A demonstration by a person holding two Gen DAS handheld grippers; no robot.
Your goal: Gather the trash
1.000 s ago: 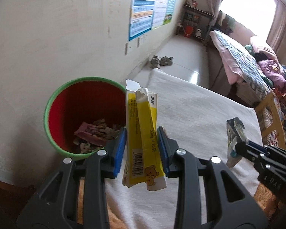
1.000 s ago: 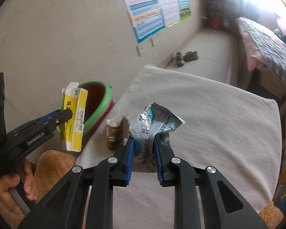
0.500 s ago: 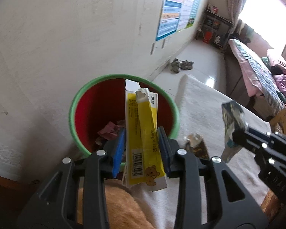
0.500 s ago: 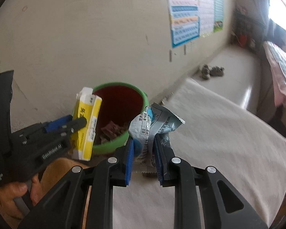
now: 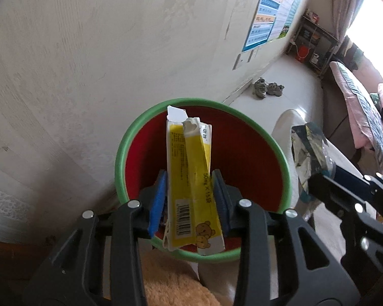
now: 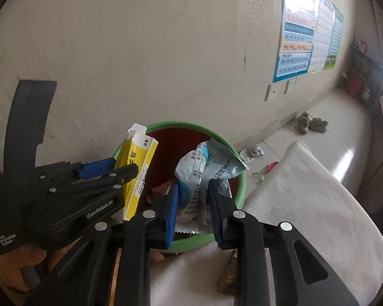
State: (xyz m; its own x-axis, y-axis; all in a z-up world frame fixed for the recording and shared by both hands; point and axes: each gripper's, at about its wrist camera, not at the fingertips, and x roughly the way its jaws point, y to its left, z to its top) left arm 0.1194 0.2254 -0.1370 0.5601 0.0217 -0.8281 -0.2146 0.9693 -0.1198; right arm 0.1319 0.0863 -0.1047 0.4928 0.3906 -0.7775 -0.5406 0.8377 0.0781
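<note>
Yellow carton (image 5: 191,183) stands upright between the pads of the left gripper (image 5: 190,199), over the open mouth of the red bin with green rim (image 5: 120,158). The jaws have just been opening; a gap shows at the left pad. Silver-blue wrapper (image 6: 206,173) sits between the right gripper (image 6: 194,211) pads, jaws likewise just opening, above the bin's near right rim. A white-covered table (image 6: 306,204) lies right; a pair of shoes (image 5: 268,89) lies far by the wall.

The bin's (image 5: 150,117) contents lie mostly hidden behind the yellow carton (image 5: 191,183)
</note>
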